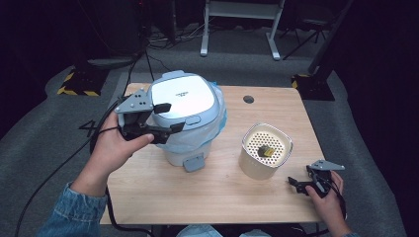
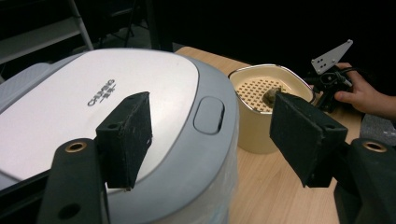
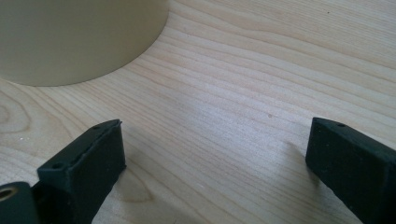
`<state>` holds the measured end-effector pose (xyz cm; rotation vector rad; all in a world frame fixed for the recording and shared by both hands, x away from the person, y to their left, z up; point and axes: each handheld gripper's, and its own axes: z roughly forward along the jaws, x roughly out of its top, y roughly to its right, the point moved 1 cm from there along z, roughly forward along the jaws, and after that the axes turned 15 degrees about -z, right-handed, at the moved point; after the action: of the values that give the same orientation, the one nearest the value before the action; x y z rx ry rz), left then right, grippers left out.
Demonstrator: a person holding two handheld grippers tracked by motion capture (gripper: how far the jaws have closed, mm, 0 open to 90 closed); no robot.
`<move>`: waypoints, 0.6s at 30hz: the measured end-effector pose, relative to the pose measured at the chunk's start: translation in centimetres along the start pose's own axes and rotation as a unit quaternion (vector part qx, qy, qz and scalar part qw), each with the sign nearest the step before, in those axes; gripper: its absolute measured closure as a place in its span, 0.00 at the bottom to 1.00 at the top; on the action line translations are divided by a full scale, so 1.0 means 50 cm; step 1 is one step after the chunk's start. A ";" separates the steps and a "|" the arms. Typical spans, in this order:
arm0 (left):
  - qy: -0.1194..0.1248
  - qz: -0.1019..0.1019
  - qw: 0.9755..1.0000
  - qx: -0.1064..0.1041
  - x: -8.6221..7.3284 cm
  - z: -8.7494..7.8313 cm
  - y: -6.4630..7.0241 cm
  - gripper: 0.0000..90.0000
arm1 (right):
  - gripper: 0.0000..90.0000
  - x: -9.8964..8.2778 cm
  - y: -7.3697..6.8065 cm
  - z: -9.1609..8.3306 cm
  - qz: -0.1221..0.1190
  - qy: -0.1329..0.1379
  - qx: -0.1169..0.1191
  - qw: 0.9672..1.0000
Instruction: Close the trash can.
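Meanwhile, the left claw [image 1: 164, 118] hovered wide and empty over the cooker's [image 1: 190, 121] closed lid, nearer it than the right claw [image 1: 298, 185], also wide, resting on the counter [image 1: 212, 192].

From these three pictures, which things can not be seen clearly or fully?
- Inside of the cooker, all views: its closed lid hides it.
- Small dark-and-yellow object in the cream pot, high view: too small to identify; in the left gripper view the jaw covers part of it.
- Cream pot, right gripper view: cut off by the top edge.
- Left gripper, high view: whether it touches the lid cannot be told.
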<state>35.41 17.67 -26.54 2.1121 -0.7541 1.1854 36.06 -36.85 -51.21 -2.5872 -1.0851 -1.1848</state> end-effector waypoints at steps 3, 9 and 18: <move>-0.002 -0.011 1.000 0.013 -0.019 -0.015 -0.001 0.34 | 0.05 0.000 0.000 0.000 0.000 0.000 0.000 1.000; 0.007 -0.041 0.999 0.034 -0.072 -0.046 -0.005 0.34 | 0.05 0.000 0.000 0.000 0.000 0.000 0.000 1.000; 0.008 -0.062 0.997 0.055 -0.157 -0.051 -0.017 0.33 | 0.05 0.000 0.000 0.000 0.000 0.000 0.000 1.000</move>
<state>31.16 21.56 -32.54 2.2006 -0.5526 1.1997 36.06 -36.85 -51.20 -2.5877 -1.0854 -1.1837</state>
